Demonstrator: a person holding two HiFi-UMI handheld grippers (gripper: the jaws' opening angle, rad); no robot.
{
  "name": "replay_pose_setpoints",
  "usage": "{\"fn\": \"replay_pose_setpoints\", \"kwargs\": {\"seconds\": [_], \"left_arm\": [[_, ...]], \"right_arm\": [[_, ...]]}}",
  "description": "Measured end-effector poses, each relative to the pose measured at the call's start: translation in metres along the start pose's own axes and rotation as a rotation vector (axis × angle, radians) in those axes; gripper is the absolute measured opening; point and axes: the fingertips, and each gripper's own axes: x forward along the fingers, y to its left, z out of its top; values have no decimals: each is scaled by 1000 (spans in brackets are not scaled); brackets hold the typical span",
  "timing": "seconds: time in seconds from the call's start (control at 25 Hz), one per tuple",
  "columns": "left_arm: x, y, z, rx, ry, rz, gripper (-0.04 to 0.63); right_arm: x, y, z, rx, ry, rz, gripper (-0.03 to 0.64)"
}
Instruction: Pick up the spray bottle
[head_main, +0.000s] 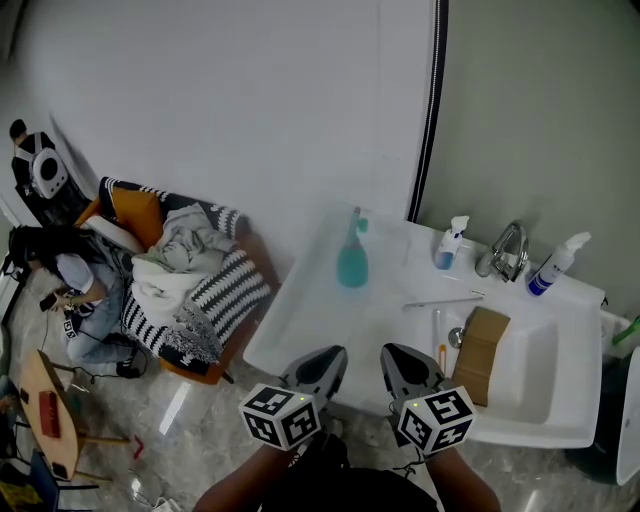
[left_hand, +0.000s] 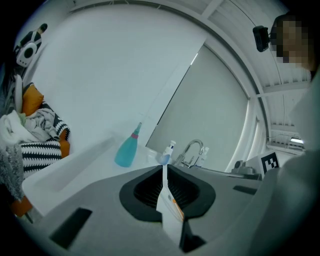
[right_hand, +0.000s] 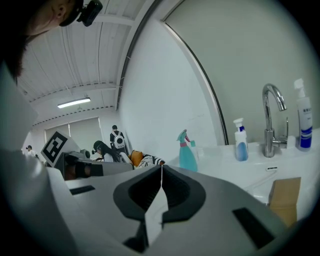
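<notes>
At the back of the white counter (head_main: 310, 335), beside the wall, the teal spray bottle (head_main: 351, 262) stands untouched. Left gripper (head_main: 326, 358) and right gripper (head_main: 399, 356) are both clenched, empty, well short of it. Risk: arriving unopened, they would likely topple it

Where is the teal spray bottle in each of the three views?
Head view: the teal spray bottle stands near the centre.
Left gripper view: left of centre.
Right gripper view: slightly right of centre.
Shared landmark: the faucet, right of the bottle in every view.
</notes>
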Motion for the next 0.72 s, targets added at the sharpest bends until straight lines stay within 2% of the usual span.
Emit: {"fn": "replay_pose_setpoints", "kwargs": {"seconds": [0.72], "left_arm": [[45,62,43,41,22,-31,29]], "right_arm": [[90,-20,17,7,20,-21,8]]}}
